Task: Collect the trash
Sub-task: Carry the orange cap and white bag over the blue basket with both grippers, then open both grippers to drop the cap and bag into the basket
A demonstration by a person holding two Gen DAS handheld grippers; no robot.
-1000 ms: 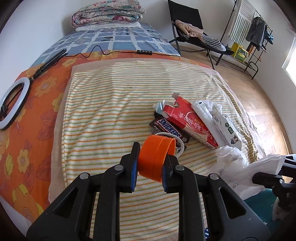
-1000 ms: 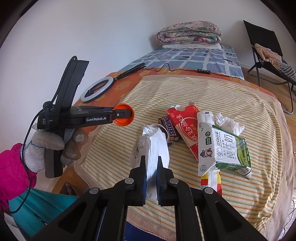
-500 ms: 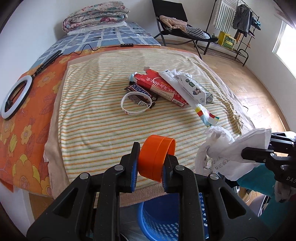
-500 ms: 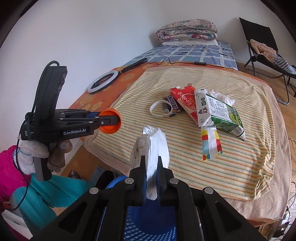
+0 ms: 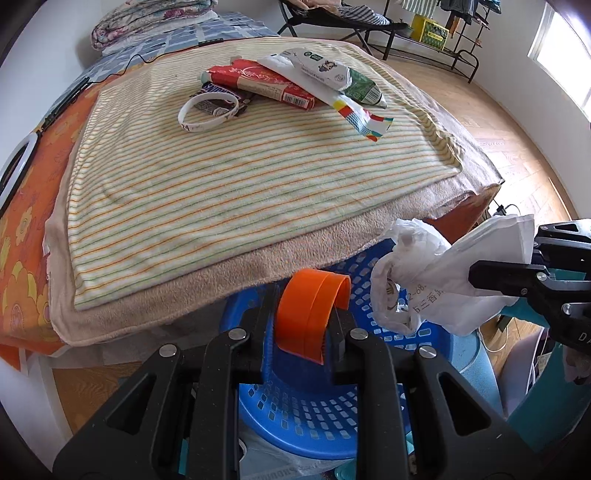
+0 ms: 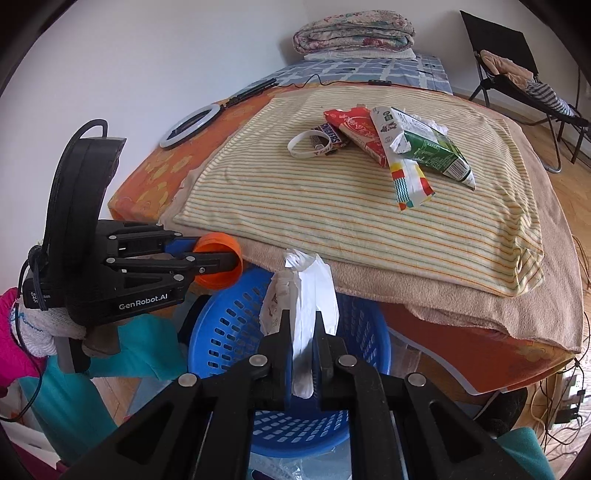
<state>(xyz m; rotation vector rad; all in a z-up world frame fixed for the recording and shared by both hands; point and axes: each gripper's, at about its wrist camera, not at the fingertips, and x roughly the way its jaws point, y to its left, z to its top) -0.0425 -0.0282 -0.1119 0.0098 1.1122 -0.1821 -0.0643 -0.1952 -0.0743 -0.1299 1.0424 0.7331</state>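
Note:
My left gripper (image 5: 301,325) is shut on an orange plastic lid (image 5: 312,308) and holds it over the blue perforated basket (image 5: 306,424) below the bed's edge. It also shows in the right wrist view (image 6: 221,264). My right gripper (image 6: 301,341) is shut on a crumpled white plastic bag (image 6: 306,295), also above the basket (image 6: 229,332). On the striped blanket (image 5: 207,177) lie a white wristband (image 5: 208,112), a Snickers wrapper (image 5: 218,90), a red carton (image 5: 262,83), a green-white milk carton (image 5: 328,74) and a colourful wrapper (image 5: 364,120).
The bed's edge with a tan towel (image 5: 229,273) overhangs the basket. A ring light (image 6: 188,127) lies at the bed's left side. A folding chair (image 6: 517,74) stands on the wooden floor at the far right. Folded quilts (image 6: 354,31) sit at the bed's head.
Both grippers have pulled back from the bed and dropped to its near edge, each still holding its item. The blue basket has come fully into view beneath them.

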